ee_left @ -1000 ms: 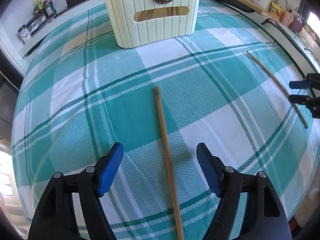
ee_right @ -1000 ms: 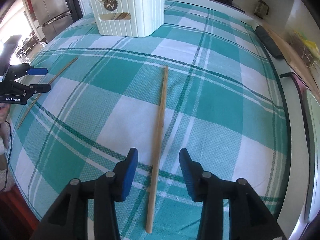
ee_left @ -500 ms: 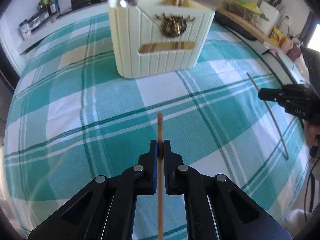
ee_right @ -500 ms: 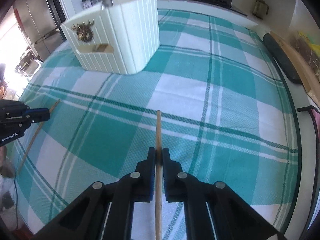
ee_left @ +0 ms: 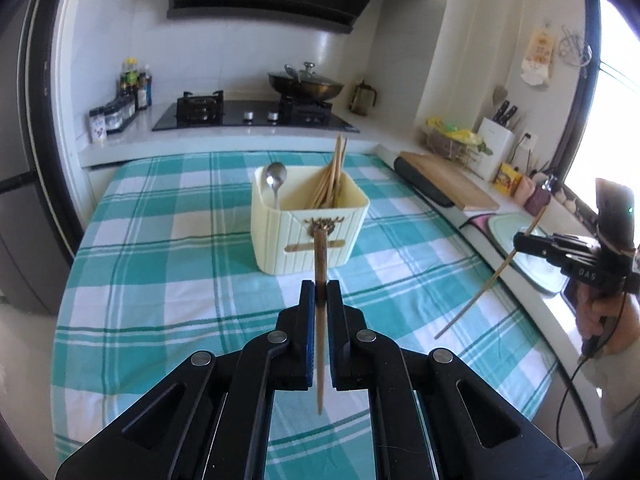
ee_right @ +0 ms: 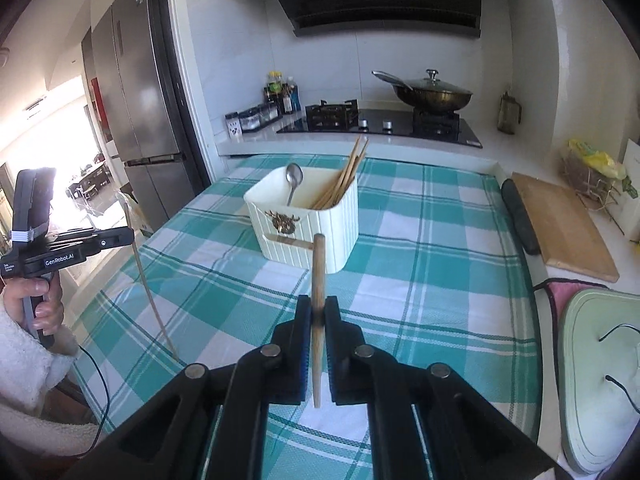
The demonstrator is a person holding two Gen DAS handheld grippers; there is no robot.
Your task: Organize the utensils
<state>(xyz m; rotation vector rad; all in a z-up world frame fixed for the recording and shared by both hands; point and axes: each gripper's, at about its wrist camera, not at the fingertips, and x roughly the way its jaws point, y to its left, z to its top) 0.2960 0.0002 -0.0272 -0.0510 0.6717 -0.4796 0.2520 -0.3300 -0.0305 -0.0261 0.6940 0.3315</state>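
Left gripper: fingers closed on a chopstick, stick pinched between the blue pads, thick end up and forward, thin end hanging below the fingers. Held in the air above the table, clear of the teal-and-white checked cloth.

Right gripper: fingers closed on a second chopstick, same kind of grip, blunt end pointing up toward the holder, tip dropping down between the fingers. Also off the table.

Each gripper shows in the other's view. From the left wrist, the right gripper sits at the far right edge with its stick slanting down-left, lower tip above the cloth. From the right wrist, the left gripper is at the far left edge, a hand on its grip, its stick hanging down and slightly right.

Holder: cream ribbed box, upright near the middle of the table, ahead of both grippers, well apart from them. Gold emblem on its front face. Inside: a bundle of chopsticks leaning in the right part, a metal spoon standing in the left part, bowl up. Cannot tell if there's a divider.

Behind the table: stove with a lidded wok, bottles at left. A cutting board lies on the right counter.
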